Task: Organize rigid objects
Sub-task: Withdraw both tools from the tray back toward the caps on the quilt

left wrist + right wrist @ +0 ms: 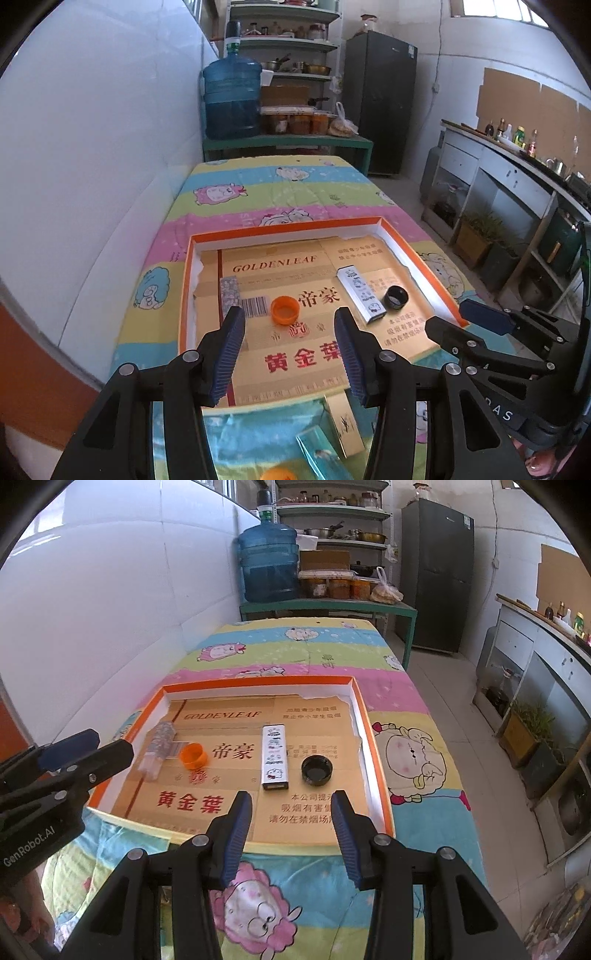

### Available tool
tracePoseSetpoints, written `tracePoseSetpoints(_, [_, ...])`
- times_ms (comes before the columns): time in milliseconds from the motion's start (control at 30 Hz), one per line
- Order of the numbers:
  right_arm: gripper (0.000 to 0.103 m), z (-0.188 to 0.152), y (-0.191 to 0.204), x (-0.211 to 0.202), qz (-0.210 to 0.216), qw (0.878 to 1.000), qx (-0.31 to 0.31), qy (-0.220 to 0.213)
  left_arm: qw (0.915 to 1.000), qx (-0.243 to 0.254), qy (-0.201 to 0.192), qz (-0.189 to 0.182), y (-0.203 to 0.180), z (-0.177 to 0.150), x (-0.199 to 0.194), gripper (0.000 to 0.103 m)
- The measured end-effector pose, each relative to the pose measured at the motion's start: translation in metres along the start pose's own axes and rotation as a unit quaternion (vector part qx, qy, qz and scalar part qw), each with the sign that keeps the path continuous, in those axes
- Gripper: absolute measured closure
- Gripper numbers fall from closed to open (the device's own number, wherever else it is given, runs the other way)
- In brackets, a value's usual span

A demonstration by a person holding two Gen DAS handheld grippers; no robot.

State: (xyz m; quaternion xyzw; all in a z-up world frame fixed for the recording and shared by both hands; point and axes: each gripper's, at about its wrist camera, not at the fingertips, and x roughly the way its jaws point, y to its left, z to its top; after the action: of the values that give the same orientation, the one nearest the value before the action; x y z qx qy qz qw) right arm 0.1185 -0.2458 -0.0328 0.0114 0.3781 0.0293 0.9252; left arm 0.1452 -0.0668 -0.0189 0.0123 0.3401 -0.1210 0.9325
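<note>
L gripper [290, 354]: bottom centre of left wrist view, jaws moderately apart, nothing btwn pads, over near edge of tray.
R gripper [291, 830]: bottom centre of right wrist view, jaws moderately apart, empty; also seen at right edge of left view.
Still outside tray: gold box [345, 424], teal box [319, 456], orange round item [279, 474], all on sheet at bottom of left view, below L fingers. Round item cut off by frame, can't tell what it is.
Tray [371, 738]: shallow orange-rimmed box lid, lined w/ flattened cigarette carton, mid frame both views, on cartoon-sheep sheet [406, 753].
Orange cap [284, 310]: in tray, centre-left, open side up, just ahead of L gripper tips. Light, stiff plastic, a bit slick; pinch across rim wall.
White tin [274, 755]: slim printed box, centre of tray, long axis running away from cam. Rigid, prob light; take across short sides near mid-length.
Black cap [317, 771]: right of tin, apart from it, open side up. Light, hard; grip across diameter.
Glitter case [159, 747]: clear sparkly oblong, left part of tray, tilted, near orange cap. Looks thin plastic, may crack or slip if squeezed hard; hold across narrow width.
Next pick (guess): boxes below tray; stiff card, light, crushable; clamp across narrow faces gently.
Far: blue water jug [232, 99], shelves, dark fridge [378, 99], upper frame.
</note>
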Motion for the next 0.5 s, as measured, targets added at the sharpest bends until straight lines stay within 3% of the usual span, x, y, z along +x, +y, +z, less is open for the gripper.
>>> tracePoseSetpoints(500, [0.059,-0.018,0.019,-0.045,0.003,1.0,-0.018,-0.015,0.9993,-0.025,-0.017,-0.022,0.012,-0.019,-0.058,0.051])
